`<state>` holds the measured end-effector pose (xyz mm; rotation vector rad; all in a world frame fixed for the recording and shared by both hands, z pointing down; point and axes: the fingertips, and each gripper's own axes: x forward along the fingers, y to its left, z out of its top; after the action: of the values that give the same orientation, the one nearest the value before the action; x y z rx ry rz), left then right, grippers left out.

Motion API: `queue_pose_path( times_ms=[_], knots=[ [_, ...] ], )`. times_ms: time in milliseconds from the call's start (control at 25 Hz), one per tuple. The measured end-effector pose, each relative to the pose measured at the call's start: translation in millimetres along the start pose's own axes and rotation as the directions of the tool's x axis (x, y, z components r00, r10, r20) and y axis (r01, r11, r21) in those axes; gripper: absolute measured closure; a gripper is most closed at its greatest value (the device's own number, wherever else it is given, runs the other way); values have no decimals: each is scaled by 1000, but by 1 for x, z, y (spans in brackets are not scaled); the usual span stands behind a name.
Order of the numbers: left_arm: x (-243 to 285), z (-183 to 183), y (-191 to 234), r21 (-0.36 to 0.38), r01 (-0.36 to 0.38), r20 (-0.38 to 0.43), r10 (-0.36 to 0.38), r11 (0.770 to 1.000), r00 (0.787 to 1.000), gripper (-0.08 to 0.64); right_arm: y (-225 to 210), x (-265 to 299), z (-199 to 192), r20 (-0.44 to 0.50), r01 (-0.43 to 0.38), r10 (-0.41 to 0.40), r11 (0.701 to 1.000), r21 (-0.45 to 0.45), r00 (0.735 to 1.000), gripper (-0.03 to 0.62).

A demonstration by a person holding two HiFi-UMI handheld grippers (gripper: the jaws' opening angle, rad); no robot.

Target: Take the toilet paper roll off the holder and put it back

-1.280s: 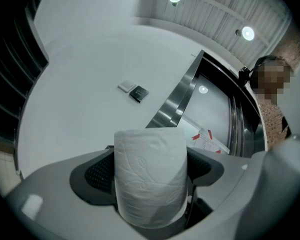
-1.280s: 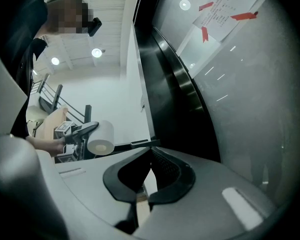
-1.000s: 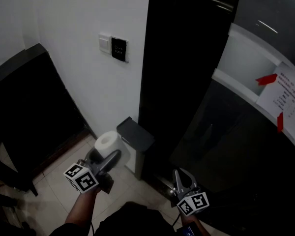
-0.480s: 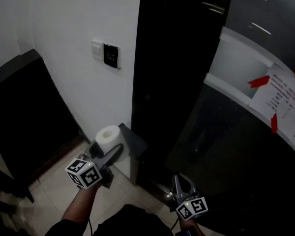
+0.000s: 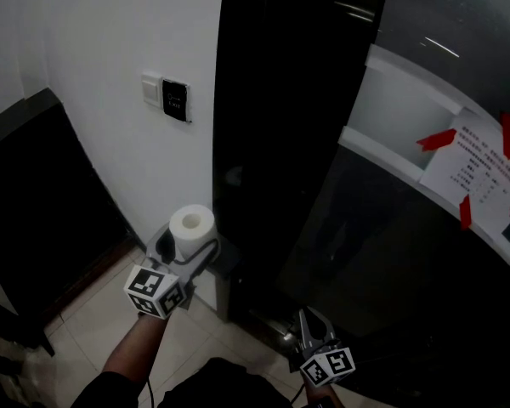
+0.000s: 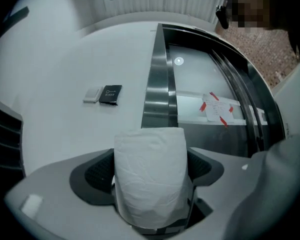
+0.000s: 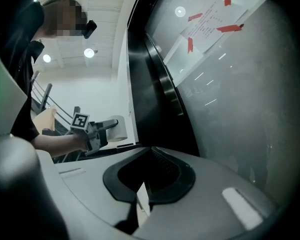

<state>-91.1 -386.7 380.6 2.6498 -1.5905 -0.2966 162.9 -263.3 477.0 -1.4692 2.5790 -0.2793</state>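
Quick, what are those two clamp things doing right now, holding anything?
Left gripper: closed on the toilet paper roll.
Right gripper: jaws together, holding nothing.

The floor showed only in the lower left of the head view, a patch of pale square tiles with thin dark joints, meeting the white wall along a dark skirting strip. A small grey bin with a darker lid stood directly on the tiles at the foot of the wall, just beside the black column, its front partly hidden. At the far lower left edge, dark furniture legs rested on the tiles, too dim to name.
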Motion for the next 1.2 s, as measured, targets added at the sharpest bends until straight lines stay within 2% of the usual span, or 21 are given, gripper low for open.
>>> queue_pose_path(
  times_ms=[200, 360, 520, 960, 1200],
  knots=[
    [18, -11, -8, 66, -1, -29, 3, 998, 1000, 129, -7, -3, 0, 1, 13, -13, 1000, 3, 1000, 579],
    [27, -21, -12, 80, 10, -38, -6, 997, 999, 129, -13, -5, 1, 4, 27, -27, 1000, 6, 1000, 578],
    [32, -33, -13, 125, 1, -65, 8, 992, 998, 129, -17, -6, 2, 10, 35, -35, 999, 8, 999, 579],
    [35, -41, -11, 174, -19, -57, 29, 985, 998, 129, -22, -9, 3, 14, 48, -48, 999, 12, 999, 578],
    [33, -39, -16, 203, 8, -89, 10, 979, 996, 129, -18, -3, 1, 5, 26, -26, 1000, 13, 1000, 578]
  ],
)
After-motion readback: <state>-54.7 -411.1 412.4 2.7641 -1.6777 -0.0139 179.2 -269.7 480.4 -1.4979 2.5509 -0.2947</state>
